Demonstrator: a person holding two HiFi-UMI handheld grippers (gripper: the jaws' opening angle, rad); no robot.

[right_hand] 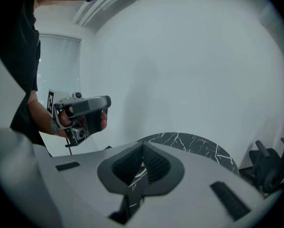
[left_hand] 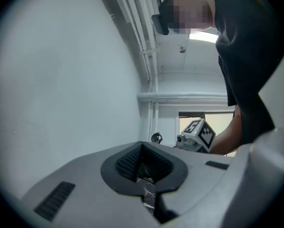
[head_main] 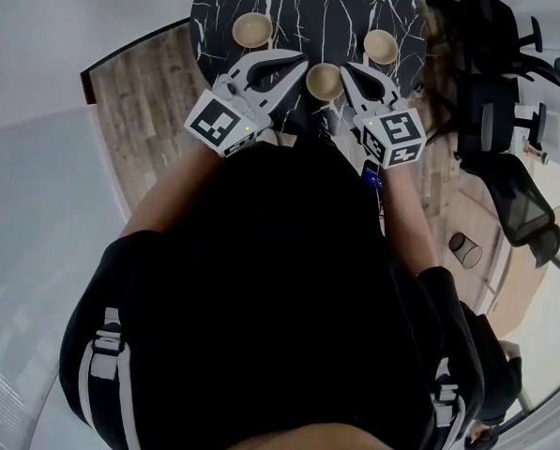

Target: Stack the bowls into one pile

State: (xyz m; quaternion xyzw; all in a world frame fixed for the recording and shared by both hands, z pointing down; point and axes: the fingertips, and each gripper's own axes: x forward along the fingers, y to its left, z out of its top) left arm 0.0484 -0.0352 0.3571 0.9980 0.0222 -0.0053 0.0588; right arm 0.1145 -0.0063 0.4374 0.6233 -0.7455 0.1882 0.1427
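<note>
Three bowls point(head_main: 252, 30) show; table's point(head_main: 289, 7) near edge is hidden.

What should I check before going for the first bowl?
1. Bowls still separate: ok. The far-left bowl, far-right bowl and near bowl stand apart on the table, none stacked.
2. Bowls upright and empty: ok, as far as the head view shows.
3. Left claw open for a grasp: not ok, it is shut and holds nothing.
4. Right claw open: not ok, it is shut and holds nothing.
5. Near bowl within reach: probably ok, since it lies between the two claws.
</note>
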